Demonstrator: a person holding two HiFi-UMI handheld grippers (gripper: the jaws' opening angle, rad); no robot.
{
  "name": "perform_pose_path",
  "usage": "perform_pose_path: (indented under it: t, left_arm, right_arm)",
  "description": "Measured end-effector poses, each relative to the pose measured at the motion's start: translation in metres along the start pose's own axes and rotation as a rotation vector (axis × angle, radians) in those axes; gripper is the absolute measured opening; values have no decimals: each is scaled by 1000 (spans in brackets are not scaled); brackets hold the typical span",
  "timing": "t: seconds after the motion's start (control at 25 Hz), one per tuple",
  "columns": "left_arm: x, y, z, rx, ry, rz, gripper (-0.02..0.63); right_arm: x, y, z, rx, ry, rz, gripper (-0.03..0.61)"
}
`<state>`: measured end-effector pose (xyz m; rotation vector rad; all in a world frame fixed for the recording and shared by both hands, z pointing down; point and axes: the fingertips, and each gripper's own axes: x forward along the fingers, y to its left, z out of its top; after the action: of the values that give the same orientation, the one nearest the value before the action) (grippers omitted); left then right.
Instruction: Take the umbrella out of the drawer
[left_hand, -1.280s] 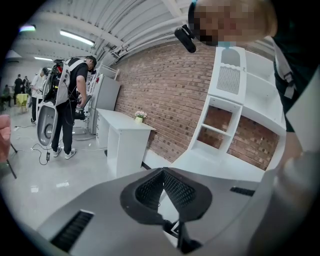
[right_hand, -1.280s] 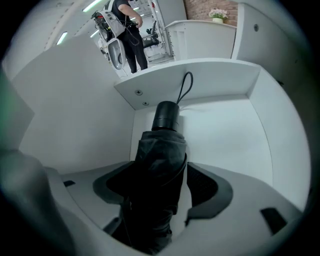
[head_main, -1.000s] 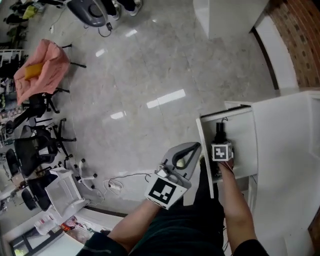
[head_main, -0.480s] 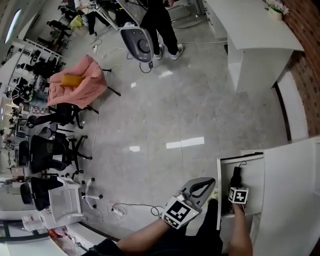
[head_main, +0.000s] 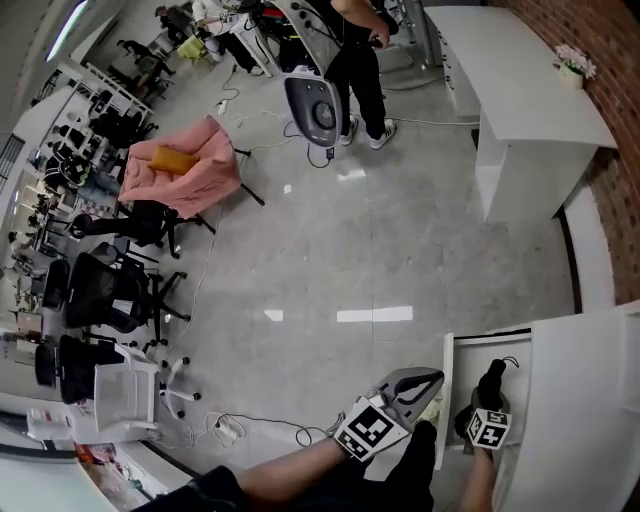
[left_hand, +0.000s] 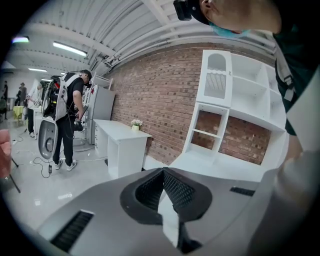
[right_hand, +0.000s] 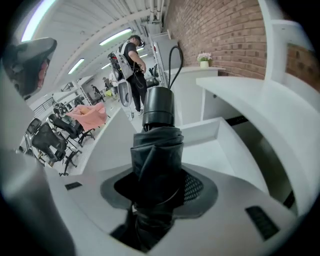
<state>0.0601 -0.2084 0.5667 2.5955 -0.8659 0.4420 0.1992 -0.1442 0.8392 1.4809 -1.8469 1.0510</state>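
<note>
The folded black umbrella (right_hand: 155, 150) stands handle-up between my right gripper's (right_hand: 156, 195) jaws, which are closing and press on its fabric body. In the head view the umbrella (head_main: 491, 384) sits lifted above the open white drawer (head_main: 449, 400), with the right gripper (head_main: 484, 408) under it. My left gripper (head_main: 436, 377) hovers just left of the drawer's front. Its jaws meet at the tips in the left gripper view (left_hand: 162, 172) and hold nothing.
A white cabinet top (head_main: 590, 400) lies right of the drawer. A white desk (head_main: 520, 70) stands along the brick wall. A person (head_main: 355, 50) stands far off. A pink-draped chair (head_main: 185, 165) and black office chairs (head_main: 100, 290) are at the left.
My right gripper has risen with the umbrella, lifting it from the drawer's inside. The head view has swung up to show more of the room. The left gripper rose slightly.
</note>
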Motion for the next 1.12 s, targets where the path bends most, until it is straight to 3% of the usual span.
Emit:
perform_pose_path:
  t: [0.52,1.12]
  left_arm:
    - [-63,-21,44,20,-95,-11,6]
    - [-118,-2,92,-11,-139,21,6]
  right_arm:
    - [-130,39,105,-5,-299,-41,172]
    - [-247,108,190,-79,-546,-42,173]
